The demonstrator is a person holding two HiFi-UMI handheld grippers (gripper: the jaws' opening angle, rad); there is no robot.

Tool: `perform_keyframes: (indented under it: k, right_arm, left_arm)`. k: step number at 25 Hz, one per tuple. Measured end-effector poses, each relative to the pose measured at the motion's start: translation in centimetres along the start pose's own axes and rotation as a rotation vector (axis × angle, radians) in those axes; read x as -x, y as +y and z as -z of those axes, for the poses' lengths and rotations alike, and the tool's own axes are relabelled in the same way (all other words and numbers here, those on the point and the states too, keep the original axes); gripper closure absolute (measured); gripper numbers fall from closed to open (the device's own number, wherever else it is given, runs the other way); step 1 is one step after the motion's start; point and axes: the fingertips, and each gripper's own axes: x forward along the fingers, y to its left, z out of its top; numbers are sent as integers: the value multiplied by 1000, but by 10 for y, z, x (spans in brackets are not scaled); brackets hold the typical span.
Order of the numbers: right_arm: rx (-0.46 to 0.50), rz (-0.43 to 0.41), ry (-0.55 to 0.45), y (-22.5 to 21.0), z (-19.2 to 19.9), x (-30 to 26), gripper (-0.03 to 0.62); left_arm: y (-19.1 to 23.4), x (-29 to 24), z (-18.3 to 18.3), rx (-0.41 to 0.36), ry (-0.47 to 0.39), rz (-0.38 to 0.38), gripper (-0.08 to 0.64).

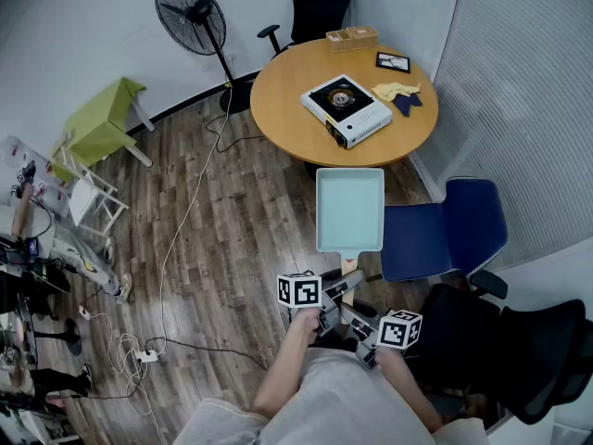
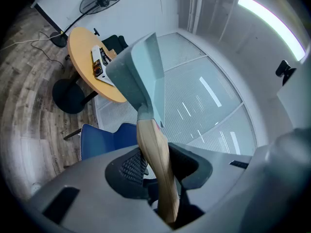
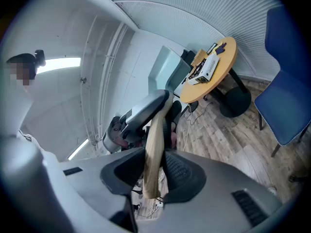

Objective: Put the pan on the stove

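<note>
A square light-blue pan (image 1: 350, 209) with a wooden handle (image 1: 349, 265) hangs level in the air above the floor, short of the round wooden table (image 1: 287, 91). The left gripper (image 1: 336, 286) and the right gripper (image 1: 358, 315) are both shut on the handle, the left one nearer the pan. In the left gripper view the handle (image 2: 155, 159) runs up between the pads (image 2: 133, 169) to the pan (image 2: 138, 74). The right gripper view shows the handle (image 3: 154, 149) clamped, with the left gripper (image 3: 141, 113) ahead. A white and black portable stove (image 1: 346, 108) sits on the table.
A blue chair (image 1: 445, 230) stands right of the pan and a black office chair (image 1: 519, 350) at the near right. The table also bears a wooden box (image 1: 352, 37), a small frame (image 1: 393, 61) and cloths (image 1: 400, 93). A fan (image 1: 195, 12), cables (image 1: 176, 248) and a green side table (image 1: 97, 123) lie to the left.
</note>
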Motion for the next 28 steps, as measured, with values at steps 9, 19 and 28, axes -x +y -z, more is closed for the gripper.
perform_keyframes:
  k: [9, 19, 28]
  right_arm:
    - [39, 21, 3, 1, -8, -25, 468]
    - [87, 70, -29, 1, -17, -50, 466]
    - [66, 78, -44, -12, -27, -74, 466]
  left_arm:
    - [3, 11, -21, -68, -1, 35, 414]
    - [11, 19, -41, -110, 22, 90, 411]
    - [36, 19, -59, -76, 37, 83, 411]
